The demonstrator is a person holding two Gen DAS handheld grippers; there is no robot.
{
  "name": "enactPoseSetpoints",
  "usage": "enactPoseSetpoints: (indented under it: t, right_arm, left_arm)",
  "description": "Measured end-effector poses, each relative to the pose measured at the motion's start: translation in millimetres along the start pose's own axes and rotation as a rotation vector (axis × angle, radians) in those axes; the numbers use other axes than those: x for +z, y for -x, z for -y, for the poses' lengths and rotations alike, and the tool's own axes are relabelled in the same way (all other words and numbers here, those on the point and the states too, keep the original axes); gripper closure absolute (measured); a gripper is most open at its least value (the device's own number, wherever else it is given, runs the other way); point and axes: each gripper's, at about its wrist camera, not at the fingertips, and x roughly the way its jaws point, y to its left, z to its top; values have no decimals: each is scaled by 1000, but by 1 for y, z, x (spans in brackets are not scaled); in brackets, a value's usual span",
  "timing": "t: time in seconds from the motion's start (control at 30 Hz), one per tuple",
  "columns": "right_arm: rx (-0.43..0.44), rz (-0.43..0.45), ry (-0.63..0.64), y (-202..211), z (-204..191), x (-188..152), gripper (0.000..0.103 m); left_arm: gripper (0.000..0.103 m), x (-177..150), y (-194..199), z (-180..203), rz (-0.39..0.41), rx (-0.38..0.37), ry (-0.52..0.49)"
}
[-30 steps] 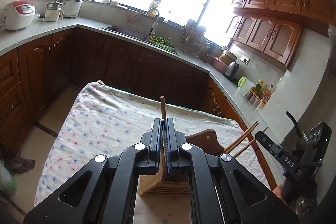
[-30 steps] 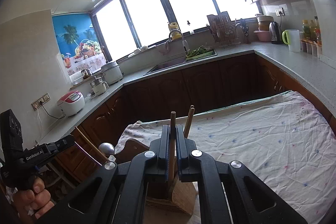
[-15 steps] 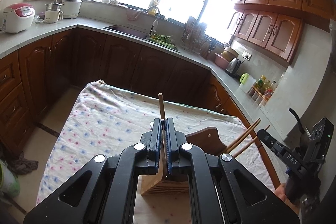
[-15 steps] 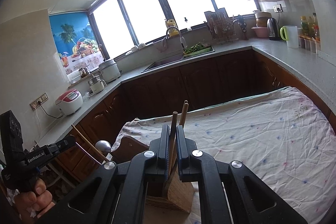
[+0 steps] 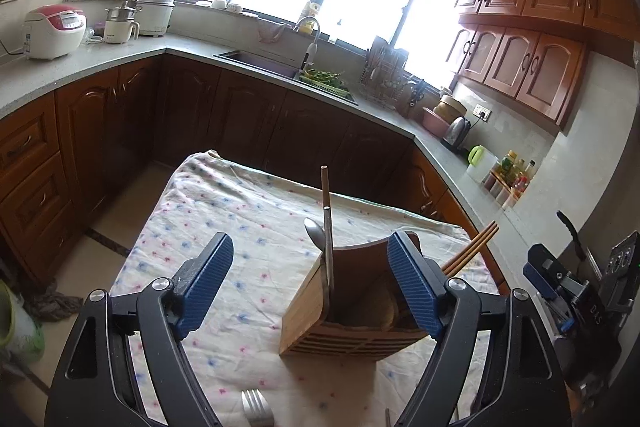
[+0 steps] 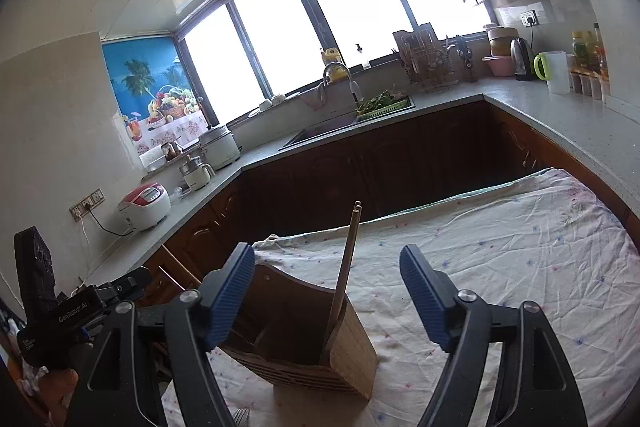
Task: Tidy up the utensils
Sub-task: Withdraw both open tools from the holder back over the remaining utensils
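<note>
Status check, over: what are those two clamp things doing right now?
Both hand-held grippers open, empty: left, right. Chopsticks and spoon standing in wooden holder. Fork on tablecloth, unblocked.

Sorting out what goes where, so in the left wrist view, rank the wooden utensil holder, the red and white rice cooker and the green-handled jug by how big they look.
1. wooden utensil holder, though it sits nearest the camera.
2. rice cooker.
3. green-handled jug.
</note>
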Motion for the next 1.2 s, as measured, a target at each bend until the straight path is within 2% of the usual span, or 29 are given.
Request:
enactPoseSetpoints:
  t: [0.63, 0.83, 1.2]
  right_arm:
    - [-46, -18, 12, 79, 12, -35, 4]
    - [-90, -41, 4, 104, 28, -55, 3]
    - [-149, -129, -26, 125, 59, -106, 3]
  left_arm:
    - [13, -65, 40, -8, -101, 13, 11]
    - [13, -88, 48, -4, -129, 21, -7]
    - [12, -141, 47, 9, -241, 18, -37]
